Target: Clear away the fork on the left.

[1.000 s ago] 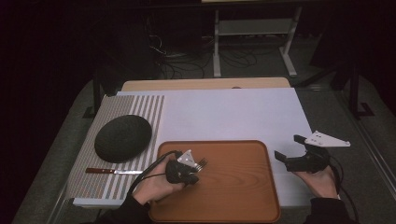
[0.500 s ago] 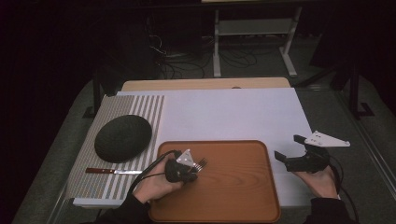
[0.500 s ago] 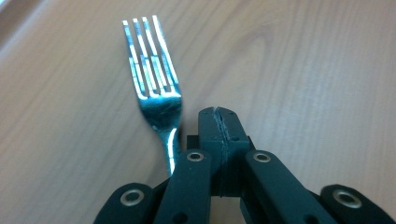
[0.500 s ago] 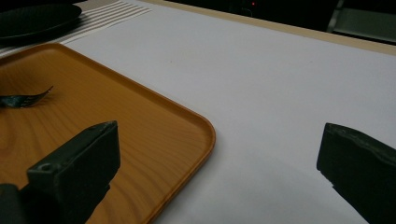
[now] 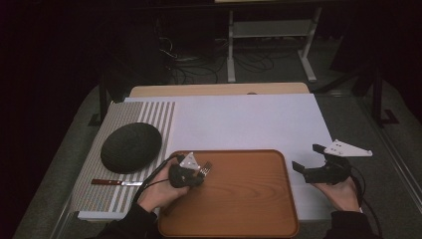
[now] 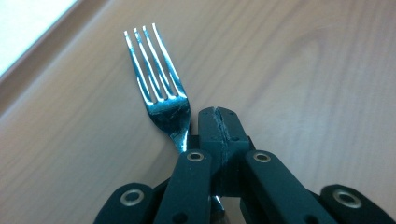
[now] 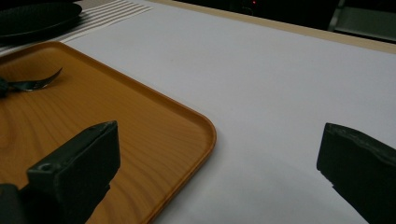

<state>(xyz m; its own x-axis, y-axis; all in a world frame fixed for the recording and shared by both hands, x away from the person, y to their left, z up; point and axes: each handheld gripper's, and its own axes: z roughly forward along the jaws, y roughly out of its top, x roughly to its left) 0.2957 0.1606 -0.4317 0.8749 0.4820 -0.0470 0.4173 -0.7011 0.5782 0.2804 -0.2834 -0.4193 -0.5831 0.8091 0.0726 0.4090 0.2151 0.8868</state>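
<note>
The table [image 5: 149, 91] is pale wood, and most of its top lies under a smooth white mat [image 5: 249, 122] with a band of grey and white stripes [image 5: 149, 112] down its left side. Behind it the room is dark, with a tangle of cables [image 5: 189, 57] on the floor and a light metal stand [image 5: 268, 32].

From the left: a round, flat black plate [image 5: 131, 147] with a faintly ribbed surface sits on the striped band. Just in front of it lies a knife [image 5: 115, 182] with a reddish-brown handle and a slim steel blade. Next comes a rectangular tray [image 5: 249, 199] with rounded corners, a low raised rim and an orange-brown wood-grain finish.

Over the tray's near left part the left gripper [image 5: 199, 173] has its jaws pressed together on the handle of a shiny steel fork [image 6: 159, 88]. The four tines stick out past the black jaw tips, just above the tray's surface and near its left rim.

At the right, off the tray and over the white mat, the right gripper [image 5: 311, 158] is held with its jaws spread wide and nothing between them, well apart from the fork.
</note>
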